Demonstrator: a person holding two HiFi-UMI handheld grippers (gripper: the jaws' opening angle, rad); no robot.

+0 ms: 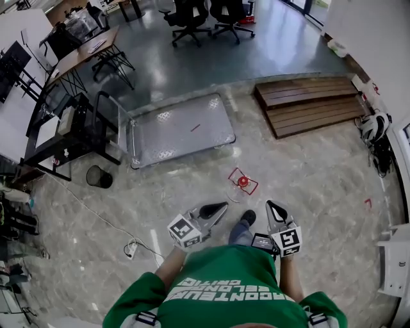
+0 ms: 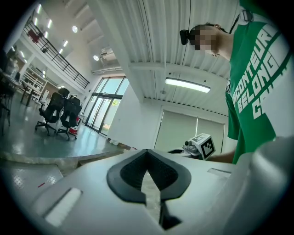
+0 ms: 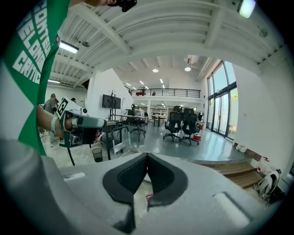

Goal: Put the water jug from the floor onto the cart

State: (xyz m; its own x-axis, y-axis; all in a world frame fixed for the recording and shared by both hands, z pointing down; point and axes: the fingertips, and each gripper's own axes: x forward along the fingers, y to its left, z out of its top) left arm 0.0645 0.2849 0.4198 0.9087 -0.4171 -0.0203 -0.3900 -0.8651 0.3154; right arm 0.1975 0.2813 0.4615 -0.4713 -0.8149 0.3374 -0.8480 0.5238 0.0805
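Note:
The clear water jug (image 1: 241, 185) with a red cap stands on the stone floor inside a red taped square, just ahead of the person's foot. The metal platform cart (image 1: 180, 130) sits further off to the upper left, its deck bare and its push handle (image 1: 106, 118) at its left end. My left gripper (image 1: 220, 207) is shut and holds nothing, down and left of the jug. My right gripper (image 1: 271, 205) is shut and holds nothing too, down and right of the jug. Both sets of jaws meet with nothing between them in the left gripper view (image 2: 147, 152) and the right gripper view (image 3: 147, 157).
A black waste bin (image 1: 98, 177) stands left of the cart beside dark desks (image 1: 61, 131). A low wooden platform (image 1: 311, 106) lies at the upper right. Office chairs (image 1: 192, 19) stand far back. A white cable (image 1: 131, 246) trails on the floor at left. Bags (image 1: 375, 128) lie by the right wall.

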